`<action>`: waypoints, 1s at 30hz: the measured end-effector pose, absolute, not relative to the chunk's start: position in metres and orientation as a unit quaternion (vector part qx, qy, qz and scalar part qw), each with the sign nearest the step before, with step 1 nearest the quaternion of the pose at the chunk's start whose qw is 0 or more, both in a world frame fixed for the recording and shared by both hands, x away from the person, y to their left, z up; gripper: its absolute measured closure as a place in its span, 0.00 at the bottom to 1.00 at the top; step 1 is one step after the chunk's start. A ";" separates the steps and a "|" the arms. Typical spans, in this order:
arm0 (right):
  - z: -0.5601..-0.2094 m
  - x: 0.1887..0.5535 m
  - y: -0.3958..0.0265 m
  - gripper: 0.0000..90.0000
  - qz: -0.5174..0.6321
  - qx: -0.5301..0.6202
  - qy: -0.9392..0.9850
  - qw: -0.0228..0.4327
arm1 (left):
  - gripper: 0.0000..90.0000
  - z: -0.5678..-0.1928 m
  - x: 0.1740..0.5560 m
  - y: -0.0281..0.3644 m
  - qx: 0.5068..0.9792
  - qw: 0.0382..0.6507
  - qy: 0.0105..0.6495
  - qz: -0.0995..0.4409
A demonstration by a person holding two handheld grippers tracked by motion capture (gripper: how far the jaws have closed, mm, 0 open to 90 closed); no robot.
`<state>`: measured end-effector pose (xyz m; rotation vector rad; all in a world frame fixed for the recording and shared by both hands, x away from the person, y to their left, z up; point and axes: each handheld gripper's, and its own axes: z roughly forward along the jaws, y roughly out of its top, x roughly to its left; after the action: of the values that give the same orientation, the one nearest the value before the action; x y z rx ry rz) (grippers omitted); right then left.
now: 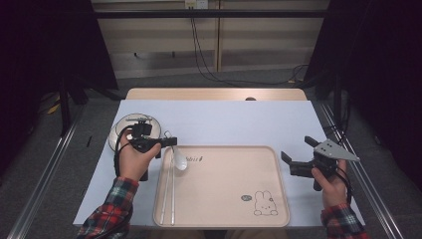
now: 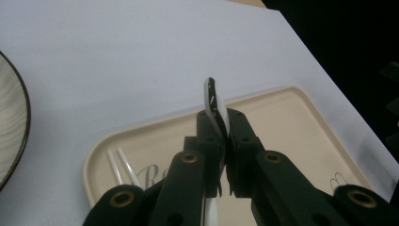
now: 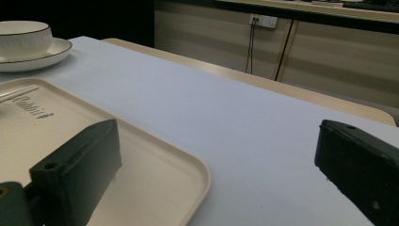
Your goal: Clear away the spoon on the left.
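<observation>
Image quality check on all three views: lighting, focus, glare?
High view: table evenly lit, room around it dark, sharp. Left gripper view: near jaws soft, faint glare on the spoon, dark corner at right. Right gripper view: jaws blurred close up, tray and bowl clear, dimmer backdrop.

1. My left gripper is clamping the spoon over the tray's near-left corner, with the spoon's bowl hanging inside the tray
2. The chopsticks are lying in the tray along its left edge, just beside the spoon
3. The plate is sitting on the table left of the tray, carrying a bowl
4. My right gripper is hovering just right of the tray, jaws standing apart
</observation>
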<state>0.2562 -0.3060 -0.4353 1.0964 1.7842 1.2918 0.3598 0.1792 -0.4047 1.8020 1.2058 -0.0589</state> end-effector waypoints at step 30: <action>-0.436 0.257 -0.307 0.01 0.494 0.423 0.680 0.338 | 0.94 -0.436 0.360 0.158 0.751 0.452 0.478 -0.057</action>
<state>0.2569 -0.3067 -0.4355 1.1032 1.7717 1.2885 0.3602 0.1578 -0.4355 1.8546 1.1807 -0.1403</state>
